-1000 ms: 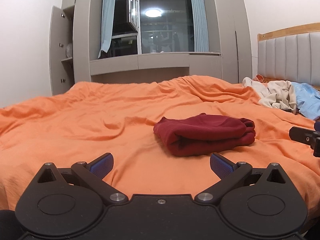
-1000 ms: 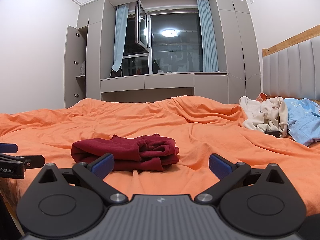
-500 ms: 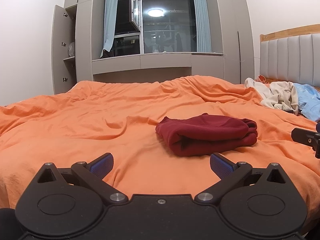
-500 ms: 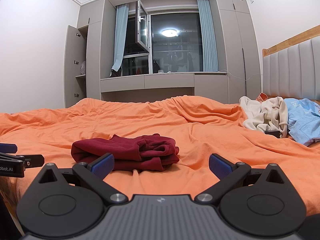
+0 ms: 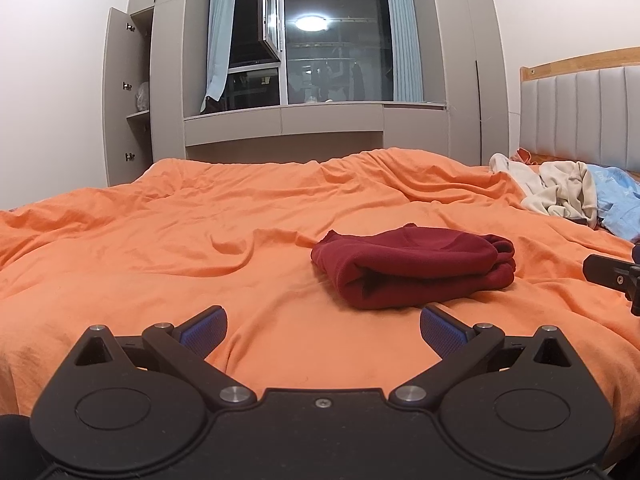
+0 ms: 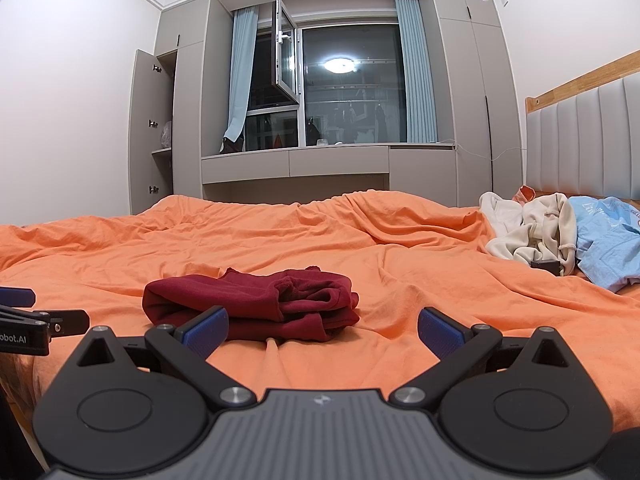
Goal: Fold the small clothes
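Hovering over bed [image 5: 168, 264] | both hand-held grippers, left [image 5: 322, 330] and right [image 6: 322, 330], spread, empty | red garment [image 5: 412, 270] looks folded | next we likely reach the unfolded pile [image 6: 532, 236]

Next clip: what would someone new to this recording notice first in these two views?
The folded dark red garment lies alone in the middle of the bright orange bedspread, just beyond both grippers. The left gripper and right gripper have their jaws wide apart, holding nothing. By the headboard, a cream garment and a light blue garment lie in an unfolded heap.
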Demonstrator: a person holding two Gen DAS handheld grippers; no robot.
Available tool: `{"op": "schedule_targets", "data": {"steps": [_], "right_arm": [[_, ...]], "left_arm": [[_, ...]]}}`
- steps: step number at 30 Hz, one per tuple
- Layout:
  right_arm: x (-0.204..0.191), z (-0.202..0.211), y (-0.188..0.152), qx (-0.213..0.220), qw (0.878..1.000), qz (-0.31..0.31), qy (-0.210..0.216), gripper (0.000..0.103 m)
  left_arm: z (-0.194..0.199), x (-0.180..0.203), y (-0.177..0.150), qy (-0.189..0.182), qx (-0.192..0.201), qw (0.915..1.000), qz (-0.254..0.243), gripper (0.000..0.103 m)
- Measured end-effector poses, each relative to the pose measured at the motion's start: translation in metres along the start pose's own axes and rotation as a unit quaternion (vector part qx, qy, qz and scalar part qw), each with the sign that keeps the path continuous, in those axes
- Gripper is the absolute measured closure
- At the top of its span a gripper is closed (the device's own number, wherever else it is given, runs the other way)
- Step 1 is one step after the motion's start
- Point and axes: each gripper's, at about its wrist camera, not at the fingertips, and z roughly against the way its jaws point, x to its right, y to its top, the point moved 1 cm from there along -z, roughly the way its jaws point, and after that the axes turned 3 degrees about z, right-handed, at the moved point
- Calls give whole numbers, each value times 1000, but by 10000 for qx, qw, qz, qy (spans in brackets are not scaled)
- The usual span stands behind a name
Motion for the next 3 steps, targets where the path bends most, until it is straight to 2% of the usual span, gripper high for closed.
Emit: {"op": "schedule_targets", "data": {"steps": [3], "right_arm": [[0, 0, -1, -10, 10000, 2, 3, 0]], "left_arm": [[0, 0, 0, 15, -17, 10000, -9, 0]]}}
